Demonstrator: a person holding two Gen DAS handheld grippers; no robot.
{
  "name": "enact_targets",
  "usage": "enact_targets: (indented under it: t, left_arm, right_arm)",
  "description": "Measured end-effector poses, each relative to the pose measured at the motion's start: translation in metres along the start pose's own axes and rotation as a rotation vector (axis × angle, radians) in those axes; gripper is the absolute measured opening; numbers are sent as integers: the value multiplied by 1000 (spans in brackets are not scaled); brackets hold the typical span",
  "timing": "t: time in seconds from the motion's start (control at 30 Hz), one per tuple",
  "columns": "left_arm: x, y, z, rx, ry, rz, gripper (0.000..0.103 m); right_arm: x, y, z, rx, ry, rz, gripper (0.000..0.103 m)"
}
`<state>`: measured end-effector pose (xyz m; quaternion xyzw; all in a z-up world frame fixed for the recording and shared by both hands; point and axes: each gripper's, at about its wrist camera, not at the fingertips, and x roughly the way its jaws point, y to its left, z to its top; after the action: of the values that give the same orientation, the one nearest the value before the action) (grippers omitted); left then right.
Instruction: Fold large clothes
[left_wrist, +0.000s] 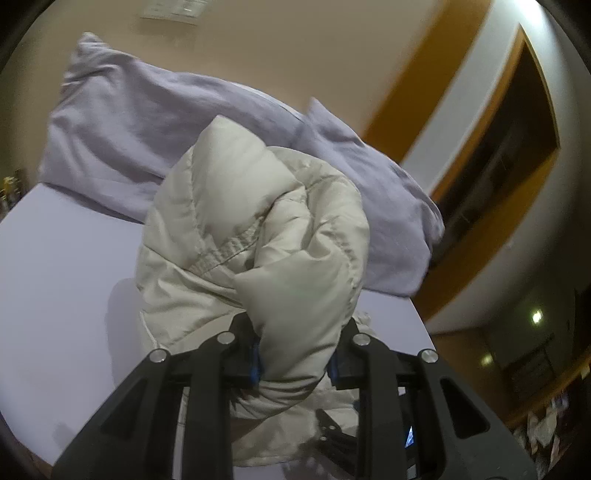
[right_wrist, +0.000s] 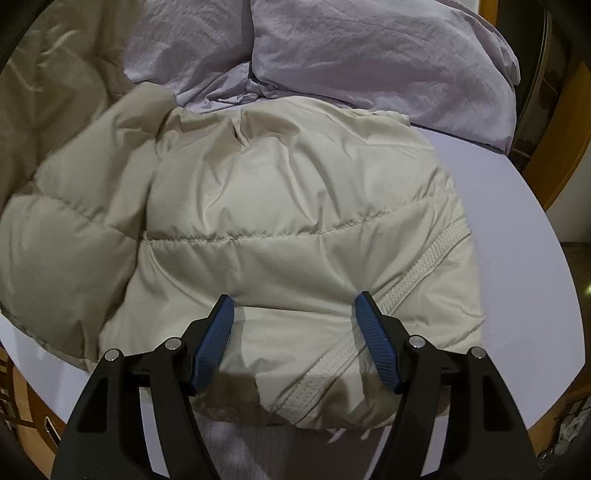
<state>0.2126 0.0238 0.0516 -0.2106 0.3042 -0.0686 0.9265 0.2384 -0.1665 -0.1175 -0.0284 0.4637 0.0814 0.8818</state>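
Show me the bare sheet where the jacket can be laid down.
Bare sheet lies left of the jacket, below the pillows. A narrower strip runs along its right. The middle is crowded.

Bed (left_wrist: 55, 295) has a lavender sheet. Two lavender pillows (left_wrist: 122, 122) sit side by side at its head. Beige wall (left_wrist: 277, 48) behind them. Orange-framed dark opening (left_wrist: 509, 140) right of the pillows.

Cream puffer jacket (right_wrist: 280, 206) on bed, one part lifted, bunched.
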Motion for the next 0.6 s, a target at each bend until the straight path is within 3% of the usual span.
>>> enact_targets:
  t: [0.17, 0.43, 0.6]
  left_arm:
    - [28, -32, -11, 69, 58, -43, 25]
    - [84, -89, -40, 200, 175, -84, 25]
    - [116, -119, -62, 277, 255, -106, 26]
  right_arm:
    - [-15, -17, -4, 44, -37, 8, 70]
    - [-46, -60, -14, 122, -120, -91, 75]
    - [-54, -91, -22, 199, -126, -141, 75]
